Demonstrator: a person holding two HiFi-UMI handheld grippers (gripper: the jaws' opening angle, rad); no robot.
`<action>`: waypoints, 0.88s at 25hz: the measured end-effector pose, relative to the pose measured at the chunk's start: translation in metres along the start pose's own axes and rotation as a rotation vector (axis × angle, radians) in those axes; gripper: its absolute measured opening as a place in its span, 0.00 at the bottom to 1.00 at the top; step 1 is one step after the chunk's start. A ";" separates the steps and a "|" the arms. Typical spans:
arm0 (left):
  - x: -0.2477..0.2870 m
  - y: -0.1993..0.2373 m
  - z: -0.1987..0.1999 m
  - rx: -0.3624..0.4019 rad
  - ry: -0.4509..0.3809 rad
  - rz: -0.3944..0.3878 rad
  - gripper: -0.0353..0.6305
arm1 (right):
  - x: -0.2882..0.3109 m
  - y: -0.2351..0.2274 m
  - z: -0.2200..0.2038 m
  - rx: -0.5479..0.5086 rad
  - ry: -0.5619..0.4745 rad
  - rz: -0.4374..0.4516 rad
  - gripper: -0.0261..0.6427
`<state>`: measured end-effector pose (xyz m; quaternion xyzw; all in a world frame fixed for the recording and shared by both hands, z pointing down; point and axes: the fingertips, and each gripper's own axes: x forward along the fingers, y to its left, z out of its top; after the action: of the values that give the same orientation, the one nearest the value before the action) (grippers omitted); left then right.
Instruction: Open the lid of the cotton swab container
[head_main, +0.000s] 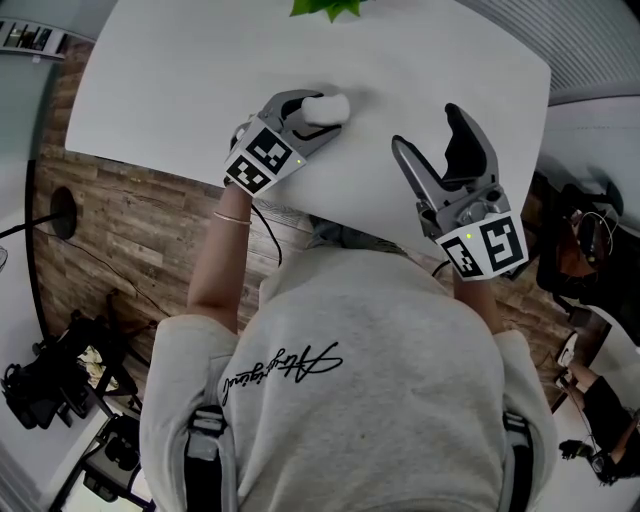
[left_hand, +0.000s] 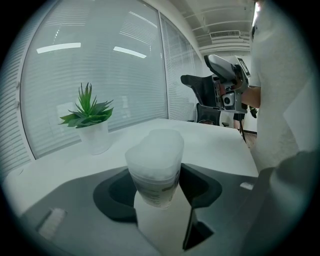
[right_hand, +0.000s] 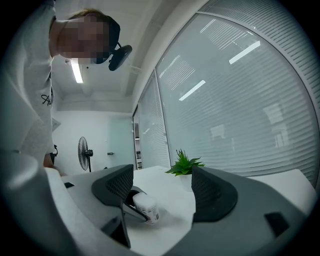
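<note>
The cotton swab container (head_main: 330, 107) is a small frosted white tub with its lid on, held low over the white table (head_main: 180, 90). My left gripper (head_main: 305, 118) is shut on it, one dark pad against each side of its body. In the left gripper view the container (left_hand: 155, 165) fills the gap of the left gripper (left_hand: 157, 189) and leans a little. My right gripper (head_main: 437, 145) stands open and empty above the table's right part, well apart from the container. In the right gripper view the right gripper (right_hand: 162, 189) faces the container (right_hand: 146, 207).
A small green plant (head_main: 325, 6) in a white pot (left_hand: 95, 137) stands at the table's far edge. The table's near edge runs just below both grippers. A standing fan (right_hand: 83, 150) is off to the left, and dark gear (head_main: 50, 385) lies on the floor.
</note>
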<state>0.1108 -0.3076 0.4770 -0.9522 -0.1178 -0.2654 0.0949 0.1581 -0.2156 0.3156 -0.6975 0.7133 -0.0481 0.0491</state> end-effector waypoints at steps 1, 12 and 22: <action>-0.001 0.000 0.003 0.002 0.001 -0.003 0.43 | 0.001 0.000 0.001 -0.003 -0.005 0.007 0.56; -0.023 -0.014 0.038 0.048 -0.008 -0.086 0.43 | 0.013 0.021 0.011 -0.100 -0.007 0.192 0.56; -0.044 -0.030 0.067 0.073 -0.035 -0.136 0.43 | 0.022 0.049 0.005 -0.207 0.070 0.415 0.55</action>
<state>0.0980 -0.2709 0.4010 -0.9423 -0.1934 -0.2503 0.1093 0.1102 -0.2368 0.3036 -0.5349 0.8439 0.0126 -0.0386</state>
